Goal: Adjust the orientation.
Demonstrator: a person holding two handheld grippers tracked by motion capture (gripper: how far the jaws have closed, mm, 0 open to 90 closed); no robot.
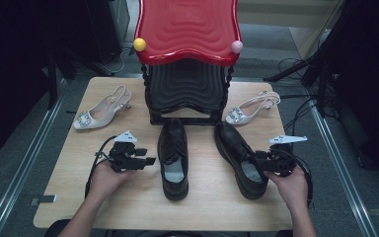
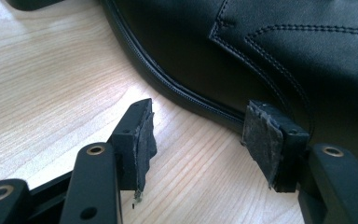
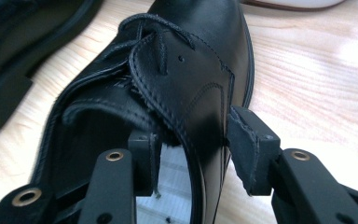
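Two black lace-up shoes lie side by side on the wooden table (image 1: 69,168). My left gripper (image 1: 146,156) (image 2: 198,135) is open, its jaws low over the wood just beside the left black shoe (image 1: 173,158) (image 2: 261,56), with nothing between them. My right gripper (image 1: 254,162) (image 3: 193,144) is open around the side wall of the right black shoe (image 1: 237,148) (image 3: 191,56), near its opening. One jaw is inside the shoe and one outside. The outer pad (image 3: 244,147) touches the leather; a small gap remains at the inner pad (image 3: 144,161).
A stool with a red wavy seat (image 1: 187,24) and a black lower tier (image 1: 187,89) stands at the table's far middle. A white slingback heel (image 1: 101,111) lies at far left and another white heel (image 1: 251,109) at far right. Cables trail off both table sides.
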